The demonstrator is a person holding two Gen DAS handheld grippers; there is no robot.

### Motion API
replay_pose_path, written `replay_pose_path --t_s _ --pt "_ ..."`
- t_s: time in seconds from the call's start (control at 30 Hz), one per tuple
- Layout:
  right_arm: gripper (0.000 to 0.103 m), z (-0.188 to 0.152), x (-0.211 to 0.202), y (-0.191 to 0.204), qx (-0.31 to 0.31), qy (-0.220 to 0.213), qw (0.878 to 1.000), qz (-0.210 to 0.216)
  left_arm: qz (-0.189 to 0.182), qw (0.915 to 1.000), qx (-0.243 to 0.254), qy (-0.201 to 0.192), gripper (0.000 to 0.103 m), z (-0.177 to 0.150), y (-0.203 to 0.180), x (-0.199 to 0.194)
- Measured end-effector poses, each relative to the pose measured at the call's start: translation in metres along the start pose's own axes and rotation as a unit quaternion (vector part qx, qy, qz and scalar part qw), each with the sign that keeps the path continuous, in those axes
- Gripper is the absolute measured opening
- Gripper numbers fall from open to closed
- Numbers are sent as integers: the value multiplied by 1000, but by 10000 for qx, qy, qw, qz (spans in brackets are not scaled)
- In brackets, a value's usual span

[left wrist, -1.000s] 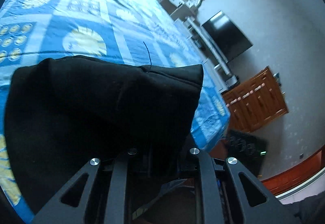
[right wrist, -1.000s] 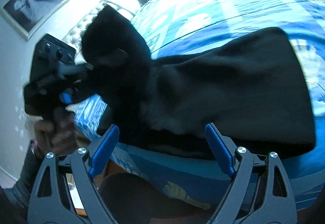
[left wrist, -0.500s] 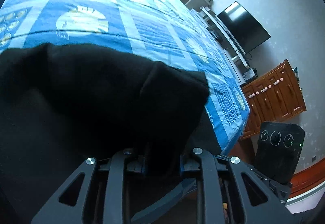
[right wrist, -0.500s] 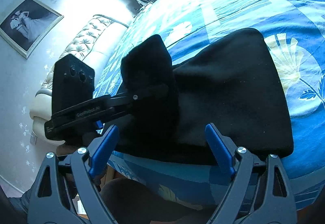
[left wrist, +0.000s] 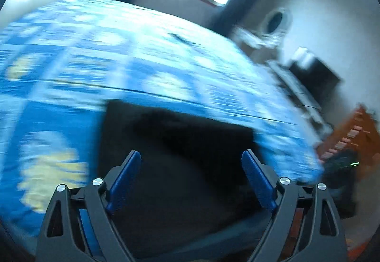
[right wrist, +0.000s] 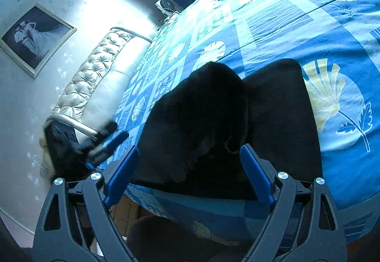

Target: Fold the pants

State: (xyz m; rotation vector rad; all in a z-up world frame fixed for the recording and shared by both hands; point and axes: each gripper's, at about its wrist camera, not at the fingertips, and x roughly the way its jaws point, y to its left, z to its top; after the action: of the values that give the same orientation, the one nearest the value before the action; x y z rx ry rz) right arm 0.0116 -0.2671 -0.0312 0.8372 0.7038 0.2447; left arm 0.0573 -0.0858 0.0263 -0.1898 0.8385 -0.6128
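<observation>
Both my grippers, left (left wrist: 188, 181) & right (right wrist: 190, 175), gape wide, holding nothing. Folded black fabric pants (right wrist: 228, 129) lie at near edge of blue leaf-print bedspread (right wrist: 296, 24).

Home bedroom, blue leaf-patterned bedspread (right wrist: 296, 24), cream tufted leather headboard (right wrist: 95, 86) at nine o'clock, framed wedding portrait (right wrist: 35, 36) (wall-hung), orange-brown wooden cabinet (left wrist: 353, 136).

left view motion-blurred, black pants (left wrist: 180, 143) folds indistinct
</observation>
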Motion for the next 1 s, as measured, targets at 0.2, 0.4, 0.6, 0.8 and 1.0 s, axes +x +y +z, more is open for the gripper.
replay_pose_path --t_s 0.2,0.4,0.6,0.8,1.0 --pt "87 23 19 -16 339 153 9993 -5 230 9896 -1361 396 86 -29 83 5" --pt "87 28 42 -26 492 393 9978 -225 -53 9810 -1860 556 86 -42 99 11" --pt "87 25 49 -24 416 488 9972 -378 153 9903 -1312 426 86 -40 85 16" --pt "40 17 74 -24 343 882 9947 -406 55 9876 -1512 416 86 -45 92 19" --pt "15 17 73 -35 556 874 9944 -221 100 9899 -1355 399 86 -43 90 17"
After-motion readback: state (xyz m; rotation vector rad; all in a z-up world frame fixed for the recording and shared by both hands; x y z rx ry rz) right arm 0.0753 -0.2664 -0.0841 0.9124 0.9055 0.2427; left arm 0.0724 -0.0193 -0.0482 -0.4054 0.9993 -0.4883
